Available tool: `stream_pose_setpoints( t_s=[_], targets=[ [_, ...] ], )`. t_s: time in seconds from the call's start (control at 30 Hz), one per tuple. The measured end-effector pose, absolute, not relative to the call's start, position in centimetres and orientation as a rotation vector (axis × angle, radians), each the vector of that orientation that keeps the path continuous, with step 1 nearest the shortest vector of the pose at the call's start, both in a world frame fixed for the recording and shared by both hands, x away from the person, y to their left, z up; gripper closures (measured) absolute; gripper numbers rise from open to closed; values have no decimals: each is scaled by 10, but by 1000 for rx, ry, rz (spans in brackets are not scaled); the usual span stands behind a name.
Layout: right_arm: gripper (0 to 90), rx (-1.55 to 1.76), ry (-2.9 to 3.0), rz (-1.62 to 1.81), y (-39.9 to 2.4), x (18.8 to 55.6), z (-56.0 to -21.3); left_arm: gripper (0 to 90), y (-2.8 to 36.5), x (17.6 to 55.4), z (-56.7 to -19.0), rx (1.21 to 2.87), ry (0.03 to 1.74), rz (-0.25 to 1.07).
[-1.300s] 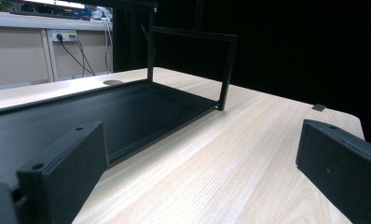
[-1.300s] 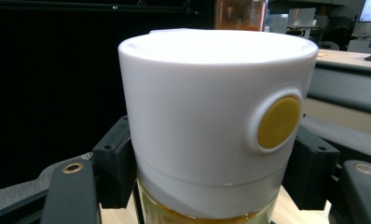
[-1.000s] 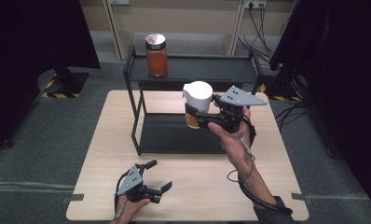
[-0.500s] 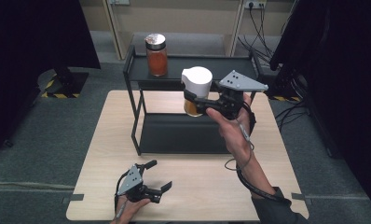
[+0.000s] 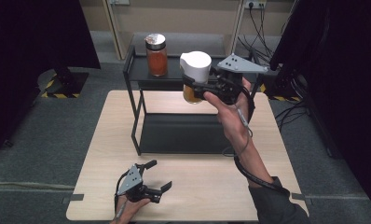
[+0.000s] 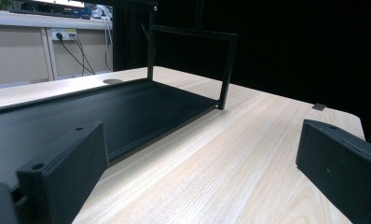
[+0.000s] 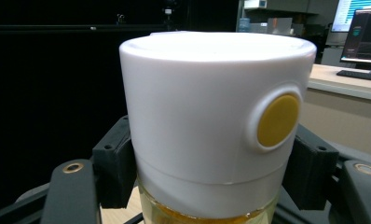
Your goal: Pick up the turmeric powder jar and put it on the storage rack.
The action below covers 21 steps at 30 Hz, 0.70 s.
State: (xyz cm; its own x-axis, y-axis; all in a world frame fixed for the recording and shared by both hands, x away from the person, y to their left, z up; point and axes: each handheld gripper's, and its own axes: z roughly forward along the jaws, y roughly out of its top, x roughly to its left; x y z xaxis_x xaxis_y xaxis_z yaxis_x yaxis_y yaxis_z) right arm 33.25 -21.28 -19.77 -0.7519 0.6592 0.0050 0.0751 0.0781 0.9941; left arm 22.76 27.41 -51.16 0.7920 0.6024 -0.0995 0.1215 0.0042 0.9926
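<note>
the right gripper (image 5: pixel 193 89), clamped on the glass jar with the smooth white plastic lid (image 5: pixel 195 77), has risen beside the black metal shelf rack (image 5: pixel 136 119); the left gripper (image 5: pixel 156 176) rests, jaws apart.

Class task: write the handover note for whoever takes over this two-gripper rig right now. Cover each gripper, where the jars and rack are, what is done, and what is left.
Right gripper: shut on the white-lidded jar of yellow contents, held upright in the air level with the top shelf of the black rack.
Left gripper: open, holding nothing, low over the near edge of the wooden table.
Red-filled jar: standing on the top shelf, left end.
Done: white-lidded jar picked up and raised.
Left, probably: set it on the top shelf beside the red-filled jar, then release.
</note>
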Motion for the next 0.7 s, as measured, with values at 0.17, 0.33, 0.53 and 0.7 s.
stream_pose_setpoints(
  t_s=[0.17, 0.33, 0.53, 0.7],
  targets=[
    [308, 735, 1901, 1704, -205, 339, -189, 14, 274, 228, -512, 1543, 601, 414],
    [308, 761, 1882, 1685, -197, 347, -183, 14, 274, 228, -512, 1543, 601, 413],
    [308, 805, 1859, 1656, -190, 357, -178, 14, 274, 227, -511, 1546, 596, 414],
    [308, 841, 1829, 1638, -183, 366, -176, 14, 274, 228, -512, 1544, 598, 412]
  ],
)
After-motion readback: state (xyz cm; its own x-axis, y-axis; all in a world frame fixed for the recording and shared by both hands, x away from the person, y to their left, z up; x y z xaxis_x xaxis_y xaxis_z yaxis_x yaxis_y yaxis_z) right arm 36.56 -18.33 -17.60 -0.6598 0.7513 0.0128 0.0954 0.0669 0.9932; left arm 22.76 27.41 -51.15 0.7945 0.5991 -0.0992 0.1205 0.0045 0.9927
